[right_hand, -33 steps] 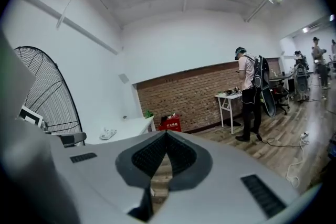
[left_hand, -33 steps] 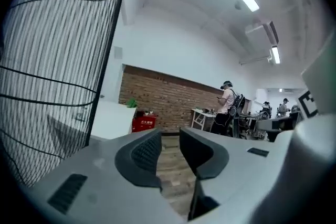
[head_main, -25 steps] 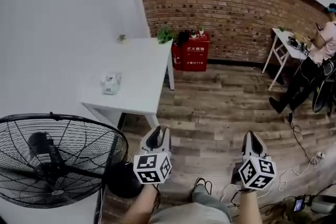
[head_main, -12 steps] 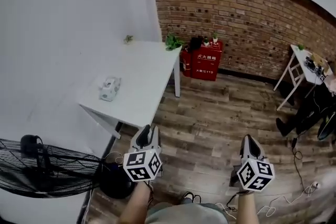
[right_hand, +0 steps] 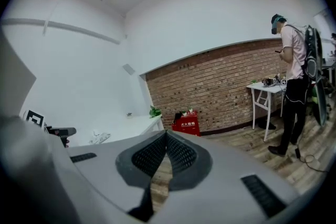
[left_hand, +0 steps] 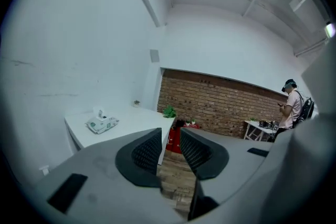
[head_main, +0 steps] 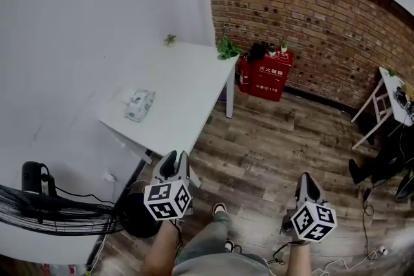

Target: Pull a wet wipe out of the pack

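The wet wipe pack (head_main: 139,105), white with green print, lies on the white table (head_main: 187,94) near its left side, a wipe poking up from its top. It also shows far off as the pack (left_hand: 102,123) and, very small, the pack (right_hand: 100,137). My left gripper (head_main: 173,159) hangs in the air off the table's near corner, well short of the pack. In the left gripper view this left gripper (left_hand: 170,136) has its jaws a little apart, nothing between them. My right gripper (head_main: 305,179) is over the wooden floor; seen as the right gripper (right_hand: 166,136), its pads touch, empty.
A large black fan (head_main: 52,216) stands at the lower left by the table leg. Red boxes (head_main: 268,77) and a green plant (head_main: 226,48) sit against the brick wall. Another white table (head_main: 388,97) is at the right. A person (right_hand: 294,60) stands near it. Cables (head_main: 336,262) lie on the floor.
The view has swung and advanced toward the white table: the table and pack sit nearer and more central, the fan has slid to the lower left. Both grippers keep their pose.
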Motion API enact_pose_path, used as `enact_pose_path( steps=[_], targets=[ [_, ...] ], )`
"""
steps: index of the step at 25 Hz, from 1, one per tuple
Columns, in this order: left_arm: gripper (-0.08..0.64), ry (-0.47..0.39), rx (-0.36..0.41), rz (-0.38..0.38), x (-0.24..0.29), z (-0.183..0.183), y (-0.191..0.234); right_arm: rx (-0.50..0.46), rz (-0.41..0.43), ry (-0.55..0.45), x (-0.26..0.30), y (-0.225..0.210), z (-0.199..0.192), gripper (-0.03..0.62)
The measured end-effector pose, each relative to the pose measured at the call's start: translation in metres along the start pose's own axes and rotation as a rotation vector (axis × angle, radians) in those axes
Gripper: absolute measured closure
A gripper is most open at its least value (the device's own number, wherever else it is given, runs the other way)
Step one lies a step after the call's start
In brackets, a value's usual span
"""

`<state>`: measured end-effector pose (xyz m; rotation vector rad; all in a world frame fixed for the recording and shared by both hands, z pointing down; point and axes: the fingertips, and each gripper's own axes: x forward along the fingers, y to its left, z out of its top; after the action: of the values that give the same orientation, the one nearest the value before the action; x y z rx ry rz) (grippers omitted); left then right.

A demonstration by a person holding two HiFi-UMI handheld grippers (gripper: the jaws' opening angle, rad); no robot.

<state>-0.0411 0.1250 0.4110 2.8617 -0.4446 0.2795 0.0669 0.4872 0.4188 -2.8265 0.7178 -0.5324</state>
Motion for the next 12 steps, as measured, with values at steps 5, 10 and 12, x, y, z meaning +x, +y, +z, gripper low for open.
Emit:
enact_pose_path(
  steps=[5, 10, 12],
  targets=[
    [0.46, -0.025, -0.035, 0.076, 0.037, 0.008, 0.032, -0.025, 0.049, 0.018, 0.061, 0.01, 0.007, 0.591],
    [0.46, -0.076, -0.084, 0.147, 0.094, 0.035, 0.075, -0.055, 0.076, 0.013, 0.138, 0.025, 0.037, 0.591],
    [0.46, -0.084, -0.096, 0.176, 0.119, 0.048, 0.09, -0.075, 0.093, 0.015, 0.173, 0.032, 0.055, 0.591]
  ],
)
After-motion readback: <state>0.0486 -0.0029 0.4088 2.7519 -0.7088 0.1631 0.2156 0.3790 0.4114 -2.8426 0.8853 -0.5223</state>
